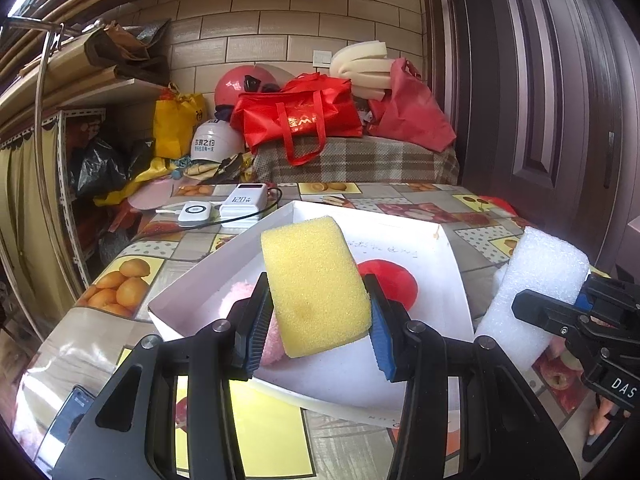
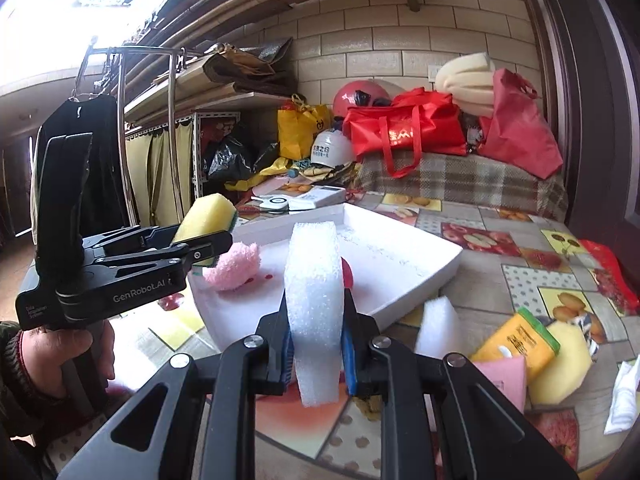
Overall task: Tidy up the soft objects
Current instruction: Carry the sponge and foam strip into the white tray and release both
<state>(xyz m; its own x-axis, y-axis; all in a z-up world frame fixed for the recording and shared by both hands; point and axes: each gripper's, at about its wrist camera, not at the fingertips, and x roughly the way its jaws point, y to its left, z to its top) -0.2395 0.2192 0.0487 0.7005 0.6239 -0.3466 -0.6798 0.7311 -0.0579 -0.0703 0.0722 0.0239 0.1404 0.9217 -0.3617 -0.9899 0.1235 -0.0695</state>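
Both grippers carry soft items toward the white box (image 1: 448, 264).
Left wrist view: left gripper (image 1: 316, 336) clamps the yellow sponge (image 1: 316, 284) above the box. Right wrist view: right gripper (image 2: 318, 354) squeezes the white foam block (image 2: 314, 304), apparently for depositing beside the pink plush (image 2: 236, 266).

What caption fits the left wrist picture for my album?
Left gripper squeezes a yellow sponge above the white box.

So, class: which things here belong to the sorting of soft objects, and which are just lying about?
Job:
yellow sponge in left hand-held gripper
white foam block in right hand-held gripper
white box
pink fluffy piece
loose sponges

Lying about:
power bank
red bag
helmets
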